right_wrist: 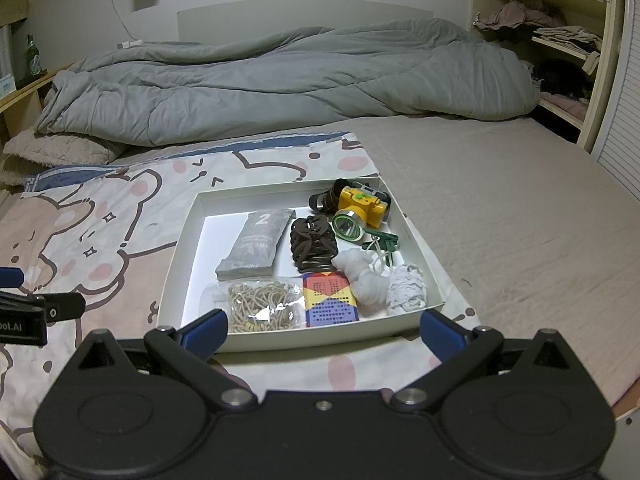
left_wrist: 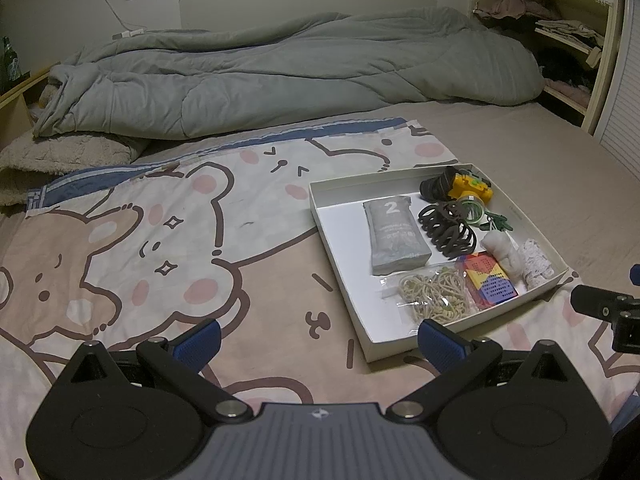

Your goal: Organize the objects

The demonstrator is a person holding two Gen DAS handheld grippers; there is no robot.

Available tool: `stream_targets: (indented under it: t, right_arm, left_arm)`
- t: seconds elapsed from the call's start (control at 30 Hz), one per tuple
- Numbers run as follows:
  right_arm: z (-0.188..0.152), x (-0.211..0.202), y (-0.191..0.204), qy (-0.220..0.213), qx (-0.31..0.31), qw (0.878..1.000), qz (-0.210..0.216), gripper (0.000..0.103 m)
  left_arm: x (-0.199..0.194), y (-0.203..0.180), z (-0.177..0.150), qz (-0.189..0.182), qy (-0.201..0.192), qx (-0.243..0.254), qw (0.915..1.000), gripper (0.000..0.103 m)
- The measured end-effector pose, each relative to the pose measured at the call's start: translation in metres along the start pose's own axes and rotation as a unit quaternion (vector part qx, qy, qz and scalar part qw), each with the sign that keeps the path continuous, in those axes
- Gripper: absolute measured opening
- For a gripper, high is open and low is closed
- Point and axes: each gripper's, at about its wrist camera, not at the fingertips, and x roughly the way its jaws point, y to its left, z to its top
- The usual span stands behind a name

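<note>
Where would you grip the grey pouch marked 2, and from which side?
Grip the grey pouch across its narrow width near the middle, from above with the right tool. It lies flat in the white tray, long sides exposed; hair claw crowds its right edge.
</note>
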Motion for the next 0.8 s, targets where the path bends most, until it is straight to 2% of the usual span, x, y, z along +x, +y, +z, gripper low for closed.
stream_targets:
  t: [0.8]
  right_arm:
    - [-0.0003,-0.0003,0.0016,0.002,-0.001,1.0,0.002,0.103]
  left_arm:
    - [0.0001,0.0012,0.0001,0.001,0.002,-0.002,1.0,0.103]
